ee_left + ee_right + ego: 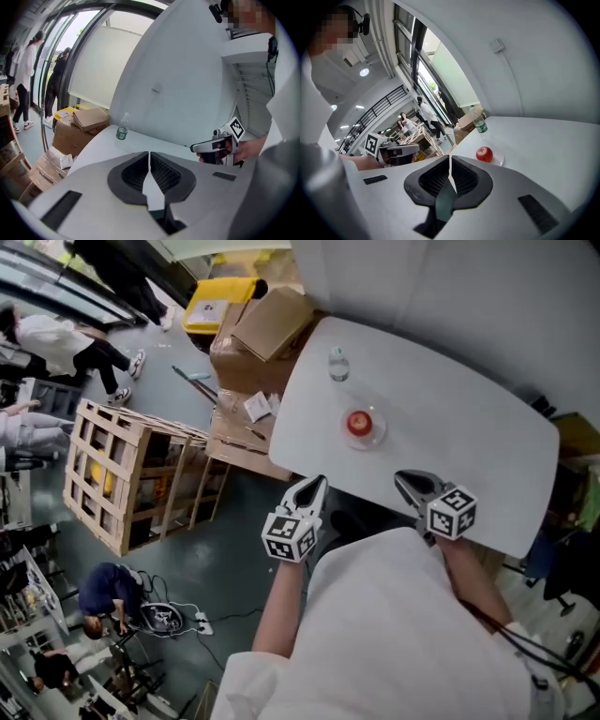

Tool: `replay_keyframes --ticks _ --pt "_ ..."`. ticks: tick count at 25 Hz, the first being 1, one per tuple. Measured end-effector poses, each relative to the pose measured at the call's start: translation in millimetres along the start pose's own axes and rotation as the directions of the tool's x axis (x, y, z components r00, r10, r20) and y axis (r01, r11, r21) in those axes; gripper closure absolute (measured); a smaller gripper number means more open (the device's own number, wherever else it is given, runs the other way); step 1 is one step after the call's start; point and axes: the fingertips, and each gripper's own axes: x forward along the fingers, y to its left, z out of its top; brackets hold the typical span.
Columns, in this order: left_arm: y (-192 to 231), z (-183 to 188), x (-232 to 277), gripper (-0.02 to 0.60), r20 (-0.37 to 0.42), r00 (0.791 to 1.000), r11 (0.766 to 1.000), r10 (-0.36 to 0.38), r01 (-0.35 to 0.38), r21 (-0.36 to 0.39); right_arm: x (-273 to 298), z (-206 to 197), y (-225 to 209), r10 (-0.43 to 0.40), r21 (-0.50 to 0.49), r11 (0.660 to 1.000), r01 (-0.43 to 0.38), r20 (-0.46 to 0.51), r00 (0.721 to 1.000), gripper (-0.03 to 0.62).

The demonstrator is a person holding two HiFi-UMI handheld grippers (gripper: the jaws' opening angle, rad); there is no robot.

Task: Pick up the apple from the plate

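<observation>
- Apple (359, 422) is sitting on its clear plate (377, 435), middle of the white table (459, 418), with a water bottle (338, 364) standing further back.
- Left gripper (318, 485) and right gripper (403, 480) are both hovering by the near edge, well short of it, jaws pinched together and gripping nothing.

Bare table (469, 418) lies open around the apple (359, 422); a bottle (338, 364) stands apart beyond it.
</observation>
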Motion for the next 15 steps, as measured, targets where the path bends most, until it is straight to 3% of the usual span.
replay_keyframes --ticks 5,7,15 --pt "-0.3 3.4 36.5 0.568 -0.054 0.998 0.999 -0.022 0.023 0.033 5.4 -3.5 -21.3 0.010 0.049 0.999 -0.009 -0.006 1.000 0.556" --pt "-1.1 3.6 51.4 0.528 -0.087 0.996 0.998 -0.029 0.034 0.049 7.8 -5.3 -29.2 0.015 0.073 0.997 -0.014 -0.006 1.000 0.556" --pt "0.0 -2.4 114.9 0.485 -0.211 0.977 0.992 -0.036 0.060 0.109 16.8 -15.0 -61.8 0.038 0.147 0.989 -0.036 -0.015 0.999 0.556"
